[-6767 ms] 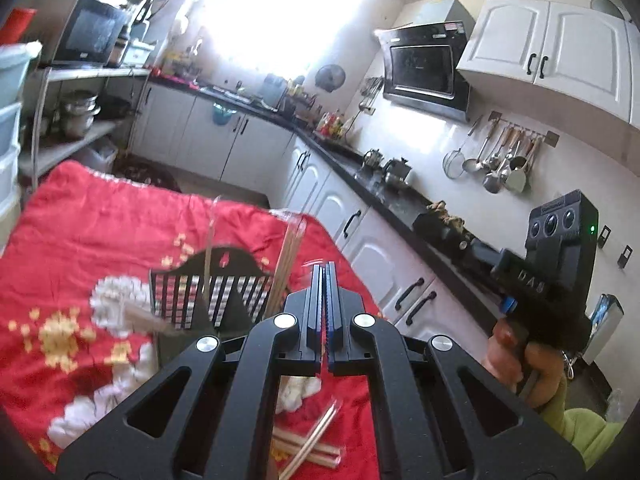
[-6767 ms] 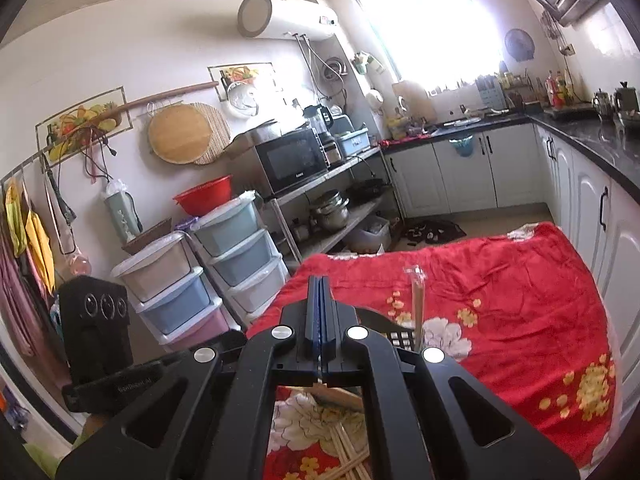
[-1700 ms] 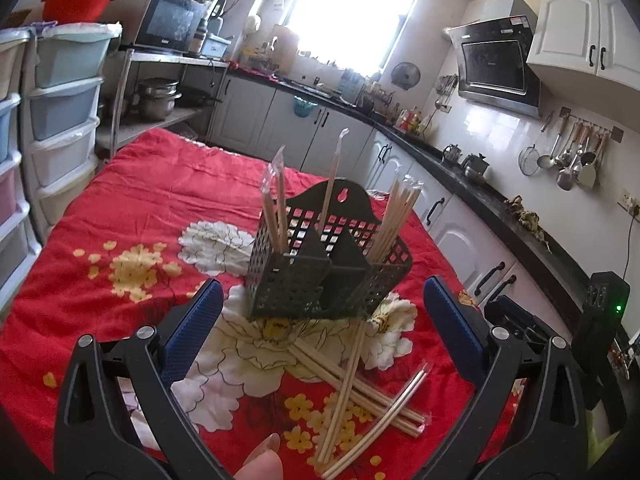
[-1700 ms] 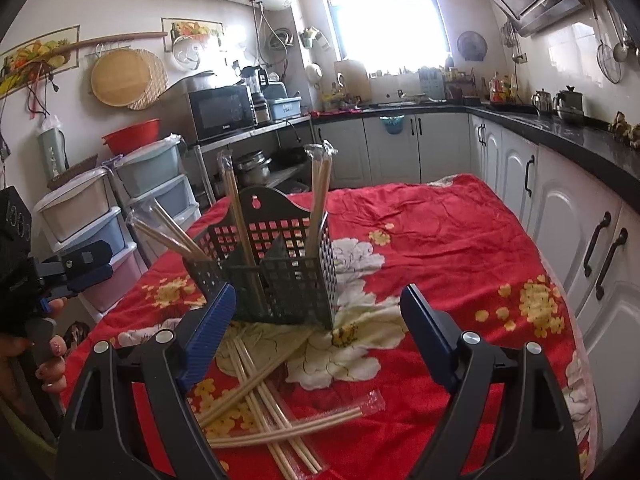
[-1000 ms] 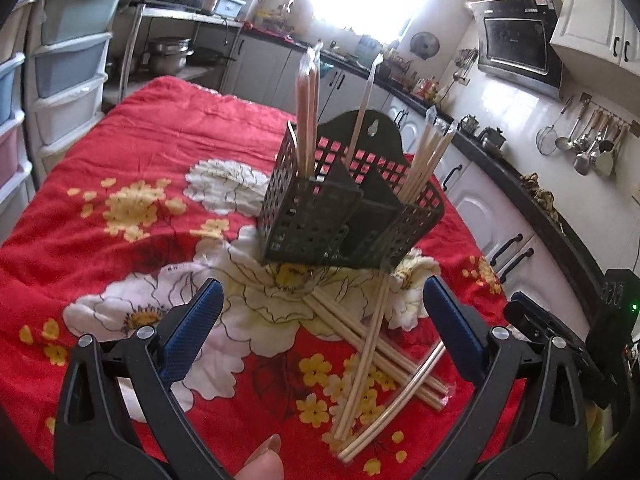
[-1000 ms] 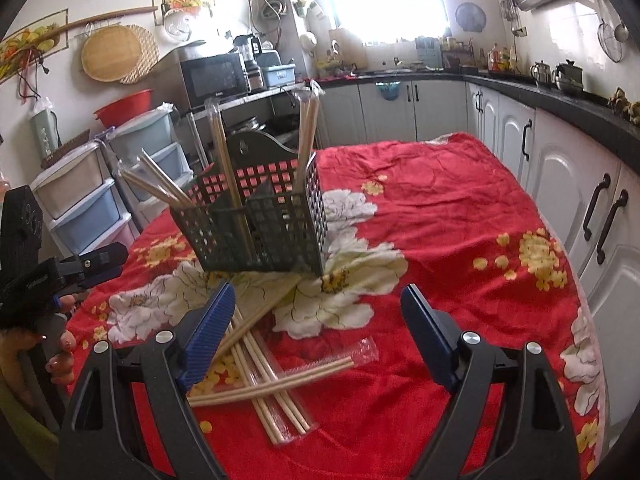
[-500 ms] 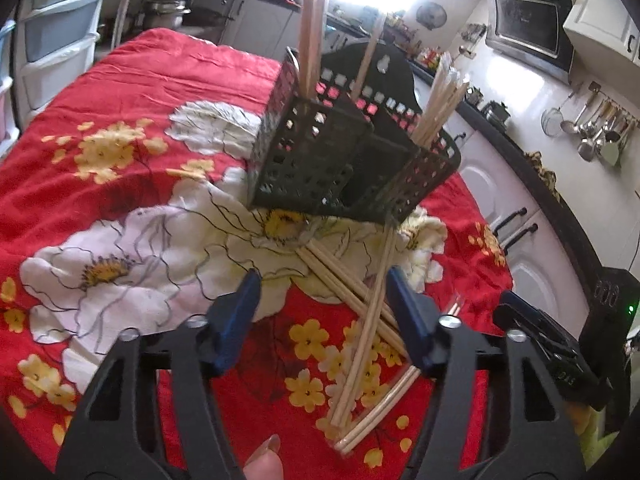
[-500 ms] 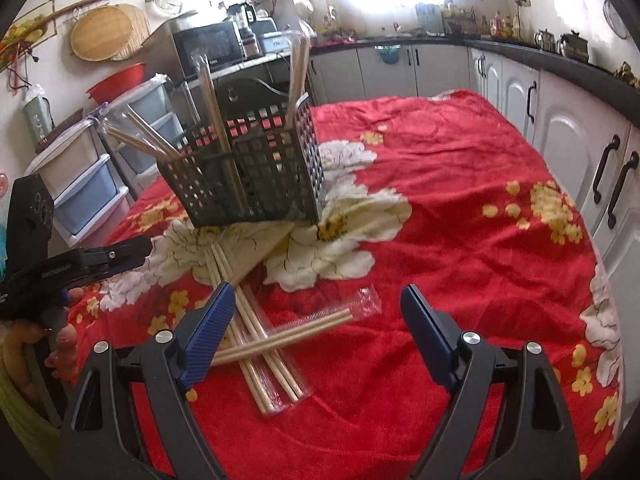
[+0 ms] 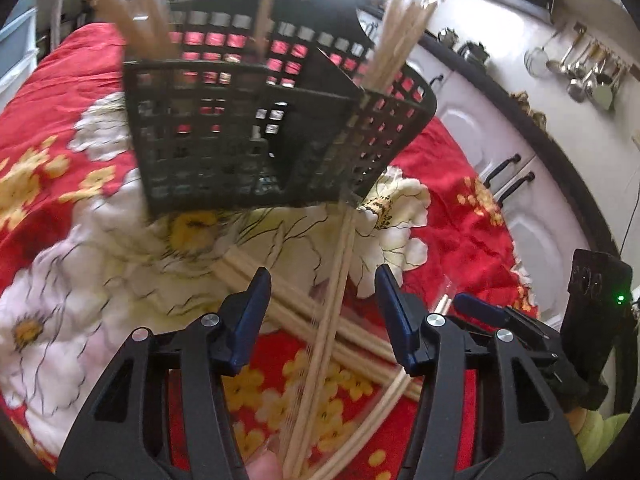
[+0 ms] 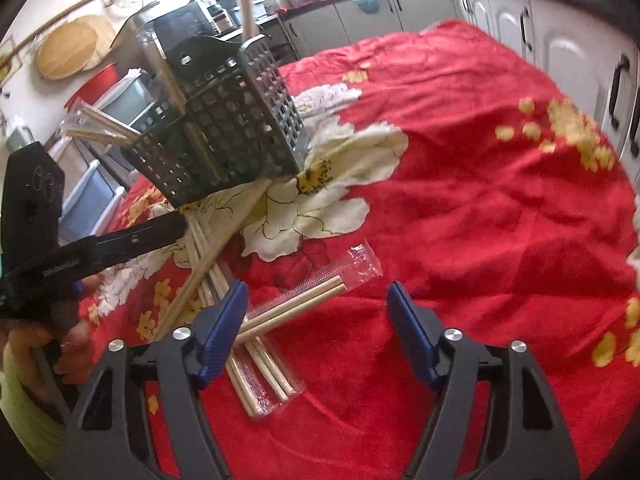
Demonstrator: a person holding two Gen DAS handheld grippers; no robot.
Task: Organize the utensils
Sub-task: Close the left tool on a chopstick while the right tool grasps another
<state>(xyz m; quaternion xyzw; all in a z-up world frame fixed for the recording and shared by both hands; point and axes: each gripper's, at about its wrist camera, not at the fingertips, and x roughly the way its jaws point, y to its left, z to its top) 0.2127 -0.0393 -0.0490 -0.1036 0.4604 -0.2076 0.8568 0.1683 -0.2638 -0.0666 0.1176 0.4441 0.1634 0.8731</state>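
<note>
- Tabletop [image 10: 500, 208] under a red flowered cloth carries everything; kitchen cabinets run along its far and right edges
- Black mesh basket [image 9: 256, 128] stands upright toward the middle of the tabletop; several wrapped chopsticks rise from its compartments, some leaning out
- Loose chopsticks [image 9: 332, 300] lie crossed on the cloth just in front of the basket, toward the near edge; some sit in a clear wrapper [image 10: 352, 264]
- Left gripper [image 9: 322, 312] points down at the crossed pile; its fingers are half spread and closing slightly, sticks lying between them, not visibly pinched
- Right gripper [image 10: 318, 320] hovers beside the pile; its fingers are spread and closing, one wrapped pair just inside the left finger, untouched
</note>
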